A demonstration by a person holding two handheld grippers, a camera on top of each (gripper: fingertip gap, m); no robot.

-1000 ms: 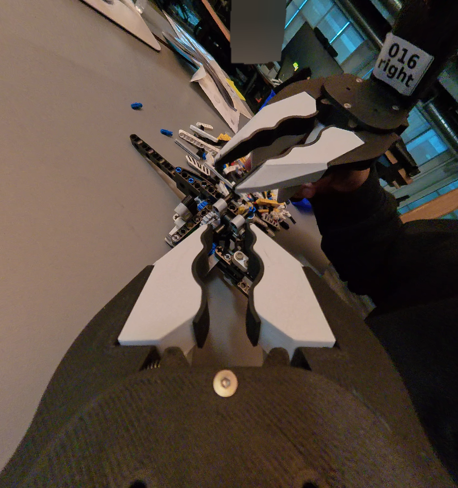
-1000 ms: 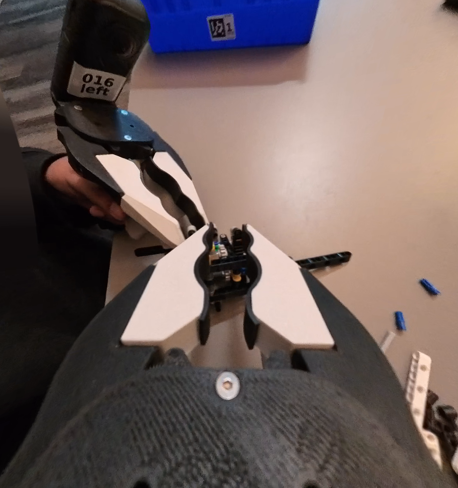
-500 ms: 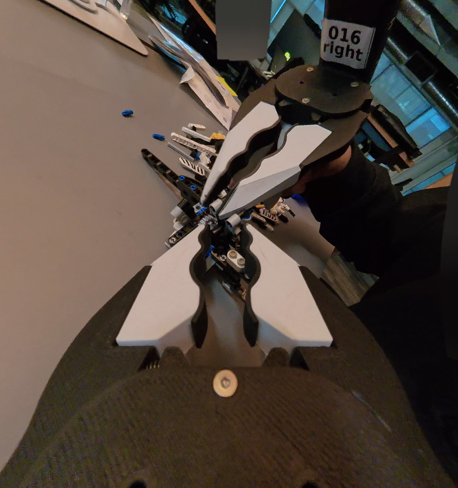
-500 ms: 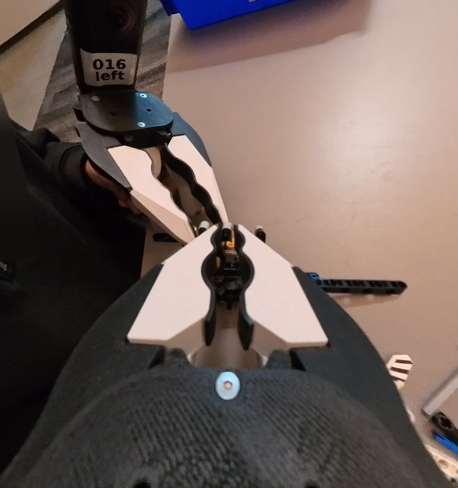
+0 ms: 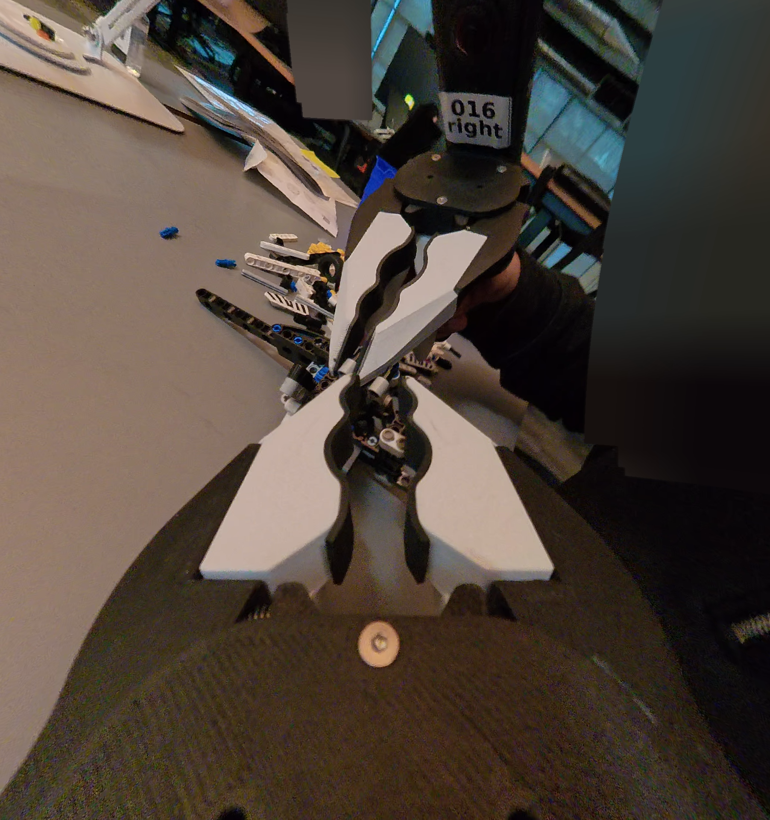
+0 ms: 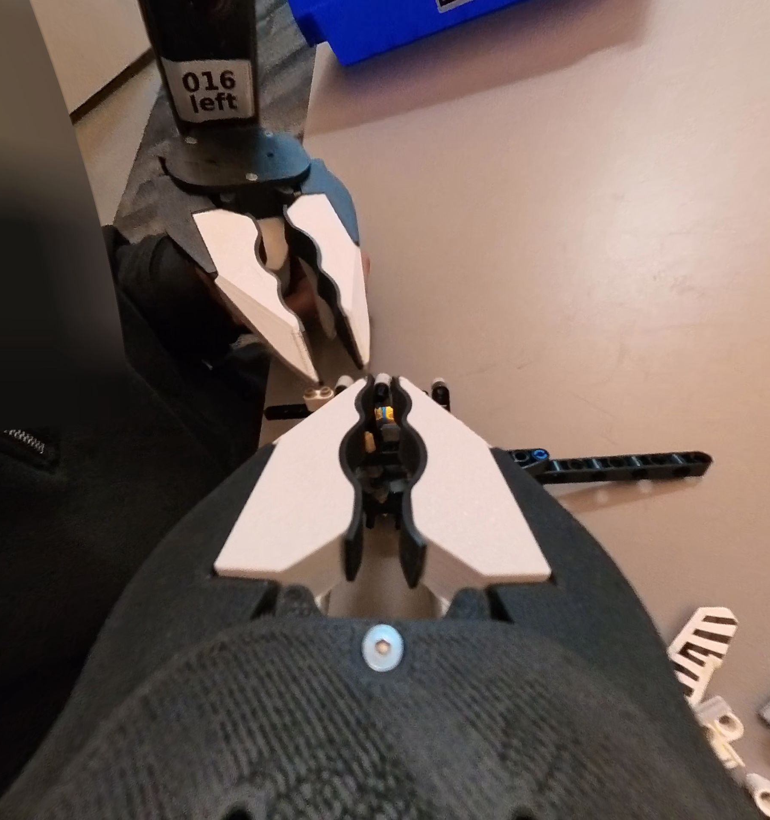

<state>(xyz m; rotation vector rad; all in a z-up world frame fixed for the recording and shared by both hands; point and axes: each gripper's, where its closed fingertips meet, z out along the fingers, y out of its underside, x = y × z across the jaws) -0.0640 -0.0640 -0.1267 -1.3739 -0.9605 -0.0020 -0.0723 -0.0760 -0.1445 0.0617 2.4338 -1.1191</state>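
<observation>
A black building-toy assembly (image 5: 374,426) with several grey-tipped black pegs lies on the grey table (image 5: 85,355). A long black holed beam (image 5: 241,313) sticks out from it and also shows in the right wrist view (image 6: 618,463). My right gripper (image 6: 382,380) comes down from above and is shut on one grey-tipped peg (image 6: 382,382). The left wrist view shows its tips (image 5: 346,364) pinching that peg. My left gripper (image 5: 379,380) straddles the assembly with its fingers apart. In the right wrist view (image 6: 338,370) table shows between its tips.
Loose white, black and yellow parts (image 5: 294,262) lie past the assembly, with two blue pins (image 5: 168,232) further out. Papers (image 5: 294,177) and a white board (image 5: 63,71) lie at the back. A blue bin (image 6: 418,26) stands at the far edge. A striped white piece (image 6: 702,643) lies at the right. Only a small space, under 4 cm, lies between the two pairs of fingers.
My right gripper swung more upright and closed its fingers onto the grey-tipped peg. My left gripper's fingers drew closer together around the assembly. Both views tilted.
</observation>
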